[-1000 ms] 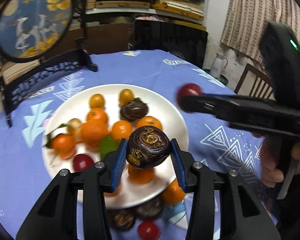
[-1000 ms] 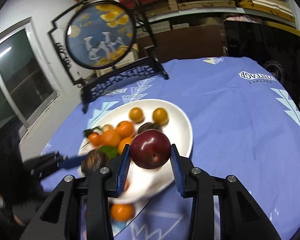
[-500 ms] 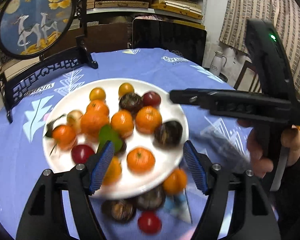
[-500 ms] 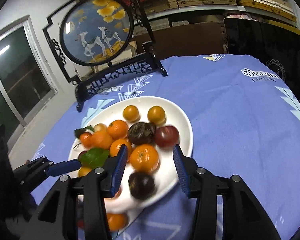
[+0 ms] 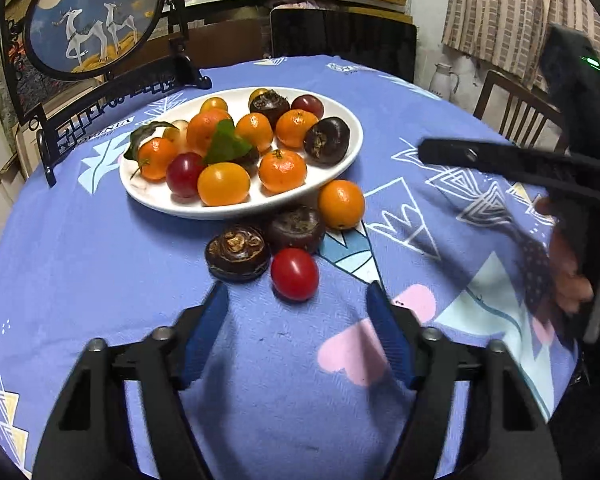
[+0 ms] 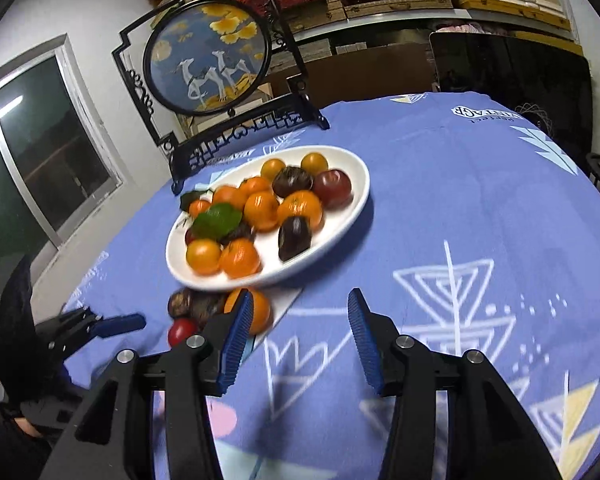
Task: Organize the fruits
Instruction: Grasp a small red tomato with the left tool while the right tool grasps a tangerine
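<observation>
Between the spread, empty jaws of the left gripper (image 5: 296,328) lies blue cloth, with a red tomato (image 5: 295,274) just ahead on the desk (image 5: 80,272). Beside it sit two dark fruits (image 5: 237,253) and an orange (image 5: 341,204), touching the white plate (image 5: 156,200) heaped with fruit. Right gripper (image 6: 298,340) jaws also stand spread and empty, near the plate's front rim.

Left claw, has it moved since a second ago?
Yes. The left claw let go of its dark fruit and pulled back from the white plate, now open over the tablecloth.
</observation>
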`<state>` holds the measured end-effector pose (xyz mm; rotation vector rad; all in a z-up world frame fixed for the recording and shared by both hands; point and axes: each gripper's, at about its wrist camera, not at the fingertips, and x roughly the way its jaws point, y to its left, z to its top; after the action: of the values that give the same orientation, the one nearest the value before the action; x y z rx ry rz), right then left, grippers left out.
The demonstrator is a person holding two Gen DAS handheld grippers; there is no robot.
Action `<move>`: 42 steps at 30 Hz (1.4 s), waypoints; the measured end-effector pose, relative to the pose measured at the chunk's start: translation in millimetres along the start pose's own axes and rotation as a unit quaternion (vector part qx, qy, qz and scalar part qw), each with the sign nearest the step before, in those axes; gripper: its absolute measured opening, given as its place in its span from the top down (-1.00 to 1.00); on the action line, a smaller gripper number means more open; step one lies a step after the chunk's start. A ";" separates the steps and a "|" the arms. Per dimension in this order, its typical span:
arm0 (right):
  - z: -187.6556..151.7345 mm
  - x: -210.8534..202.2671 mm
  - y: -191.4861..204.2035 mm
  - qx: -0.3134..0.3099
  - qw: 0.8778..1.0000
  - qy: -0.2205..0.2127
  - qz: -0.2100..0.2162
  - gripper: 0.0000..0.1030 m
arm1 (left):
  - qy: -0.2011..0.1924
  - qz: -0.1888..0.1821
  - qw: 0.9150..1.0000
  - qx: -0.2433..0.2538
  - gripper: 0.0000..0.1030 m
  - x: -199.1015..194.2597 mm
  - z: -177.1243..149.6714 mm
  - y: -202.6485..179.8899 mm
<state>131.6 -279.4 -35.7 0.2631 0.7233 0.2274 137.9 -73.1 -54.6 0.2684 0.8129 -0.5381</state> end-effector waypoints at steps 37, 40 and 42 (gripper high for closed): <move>-1.7 64.6 54.2 -0.079 0.992 0.100 -0.016 0.20 | -0.070 -0.042 0.992 -0.092 0.48 -17.8 -4.3 26.3; -3.2 69.0 51.3 -0.067 0.991 0.113 -0.004 0.29 | -0.069 -0.041 0.993 -0.090 0.48 -17.3 -4.0 25.8; -2.8 69.9 52.3 -0.067 0.991 0.114 -0.004 0.28 | -0.068 -0.038 0.993 -0.091 0.48 -17.1 -4.0 25.6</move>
<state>174.7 -209.2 -64.7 0.1064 0.9307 0.3002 139.9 -44.1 -43.9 0.0315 0.7361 -0.5442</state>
